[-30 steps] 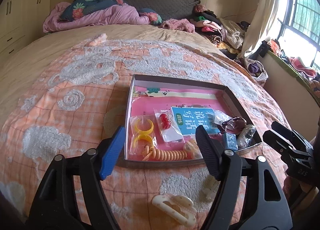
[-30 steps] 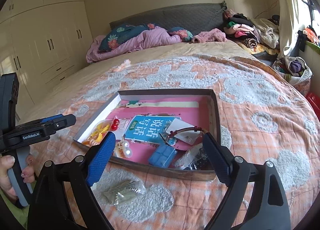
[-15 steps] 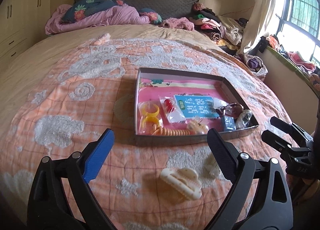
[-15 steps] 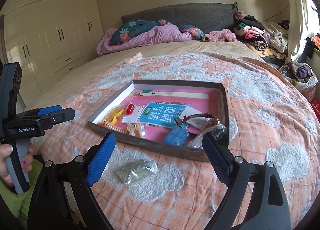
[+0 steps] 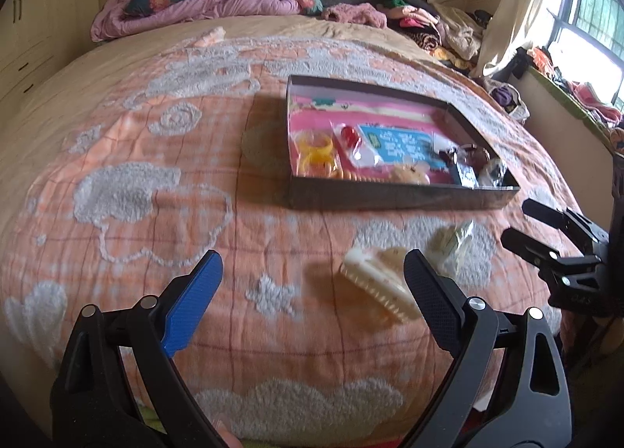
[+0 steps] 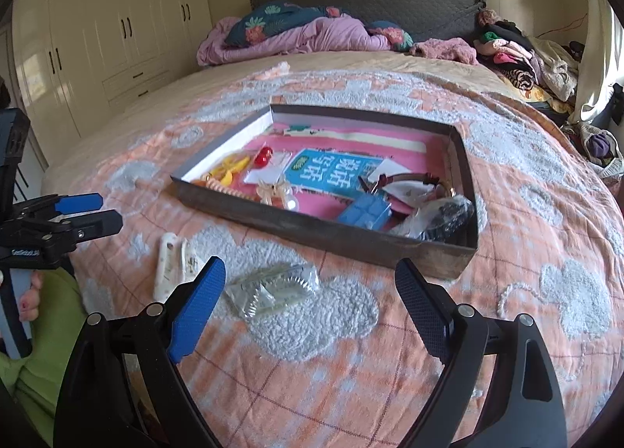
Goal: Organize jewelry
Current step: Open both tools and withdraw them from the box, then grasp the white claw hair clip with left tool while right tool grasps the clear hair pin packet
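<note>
Both tools pulled back from box [image 5: 390, 196]; hair clip [image 5: 374, 284] below wide-open, empty left tool [image 5: 312, 280].

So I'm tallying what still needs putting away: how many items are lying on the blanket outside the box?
2: a cream hair claw near the left gripper, and a clear plastic packet before the right gripper, both short of the box. Others may lie out of view.
</note>
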Tool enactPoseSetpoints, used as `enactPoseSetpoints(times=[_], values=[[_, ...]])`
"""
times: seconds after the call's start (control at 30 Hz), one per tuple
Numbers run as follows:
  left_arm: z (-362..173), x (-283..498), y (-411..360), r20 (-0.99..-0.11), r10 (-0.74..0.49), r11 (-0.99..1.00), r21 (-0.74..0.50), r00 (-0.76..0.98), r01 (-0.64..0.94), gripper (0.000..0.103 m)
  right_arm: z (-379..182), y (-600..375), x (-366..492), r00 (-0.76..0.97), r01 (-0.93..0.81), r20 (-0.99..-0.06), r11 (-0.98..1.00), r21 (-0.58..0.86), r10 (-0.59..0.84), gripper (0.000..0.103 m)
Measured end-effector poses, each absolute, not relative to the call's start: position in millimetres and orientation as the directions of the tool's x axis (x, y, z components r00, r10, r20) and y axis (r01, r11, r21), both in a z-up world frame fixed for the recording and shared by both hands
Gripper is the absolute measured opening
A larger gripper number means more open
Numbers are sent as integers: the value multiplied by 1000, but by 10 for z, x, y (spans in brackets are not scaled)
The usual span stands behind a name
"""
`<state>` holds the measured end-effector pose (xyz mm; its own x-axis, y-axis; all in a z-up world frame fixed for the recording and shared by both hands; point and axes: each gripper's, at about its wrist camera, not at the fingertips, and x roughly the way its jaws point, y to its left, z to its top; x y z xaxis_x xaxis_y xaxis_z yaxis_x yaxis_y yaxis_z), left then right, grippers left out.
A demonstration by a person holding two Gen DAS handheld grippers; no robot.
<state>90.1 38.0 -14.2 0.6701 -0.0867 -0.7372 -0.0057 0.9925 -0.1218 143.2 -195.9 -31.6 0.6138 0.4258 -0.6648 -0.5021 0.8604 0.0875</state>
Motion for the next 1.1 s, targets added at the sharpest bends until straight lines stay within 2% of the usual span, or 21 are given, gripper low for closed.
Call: enactPoseSetpoints(times=[0.43, 0.47, 0.53, 0.77, 0.8, 0.83, 0.9, 1.1], values=[[-426, 771, 240, -787, -147, 989, -123, 600, 82, 87, -773, -1672, 1507, 500, -599, -754, 799, 54, 426, 88], [-434, 776, 226, -788, -150, 989, -123, 597, 85, 90, -795, -1649, 1508, 502, -603, -758, 797, 39, 417, 88], [-458, 789, 201, -789, -157, 988, -125, 594, 95, 91, -840, -1601, 1524, 513, -604, -763, 797, 6, 394, 98], [-537, 853, 134, -797, -183, 983, -137, 575, 123, 91, -898, -1504, 1648, 490, -625, -763, 780, 28, 421, 98], [-552, 866, 123, -800, -185, 982, -137, 571, 126, 91, -902, -1505, 1671, 486, -629, -761, 777, 37, 430, 96], [-559, 883, 110, -801, -188, 982, -139, 568, 129, 91, -907, -1512, 1686, 485, -630, -759, 775, 41, 434, 84], [-574, 926, 84, -800, -206, 978, -151, 563, 144, 91, -898, -1520, 1707, 475, -636, -757, 770, 57, 449, 71], [-614, 1071, -31, -797, -216, 974, -137, 565, 179, 91, -812, -1736, 1731, 468, -609, -737, 782, 129, 487, 69]])
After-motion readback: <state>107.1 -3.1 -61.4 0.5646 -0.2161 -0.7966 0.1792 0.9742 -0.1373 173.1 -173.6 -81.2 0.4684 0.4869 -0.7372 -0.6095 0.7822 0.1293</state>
